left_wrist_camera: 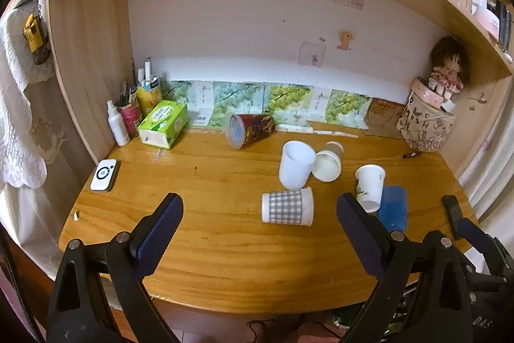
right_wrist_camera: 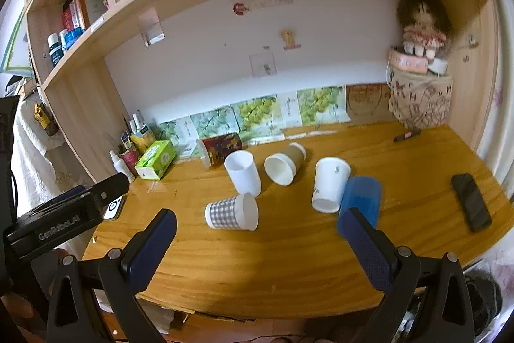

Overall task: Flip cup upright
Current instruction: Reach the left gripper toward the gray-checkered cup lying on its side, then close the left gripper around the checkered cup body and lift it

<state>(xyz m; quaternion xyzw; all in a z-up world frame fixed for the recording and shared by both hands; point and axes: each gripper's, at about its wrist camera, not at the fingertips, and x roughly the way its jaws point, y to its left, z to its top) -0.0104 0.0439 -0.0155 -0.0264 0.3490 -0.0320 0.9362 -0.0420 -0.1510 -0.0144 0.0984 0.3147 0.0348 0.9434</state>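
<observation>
1. My left gripper point(left_wrist_camera: 259, 222) hovers low over the near edge of the desk point(left_wrist_camera: 225, 262), its jaws wide apart and holding nothing; the pads are dark blue with a fine knurled texture.
2. My right gripper point(right_wrist_camera: 257, 229) sits just beside it, likewise spread and bare.
3. The checked cup point(left_wrist_camera: 287, 207), a tapered paper cup with a grey gingham sleeve, lies on its side between my left fingers' line of sight, long axis left-right, mouth to the right.
4. Beyond it: a smooth white cup point(left_wrist_camera: 296, 164) upright, a brown cup point(left_wrist_camera: 328, 161) toppled with its mouth towards me, and a red cup point(left_wrist_camera: 249, 130) lying by the wall.
5. Right: a blue cup point(left_wrist_camera: 392, 208), translucent.
</observation>
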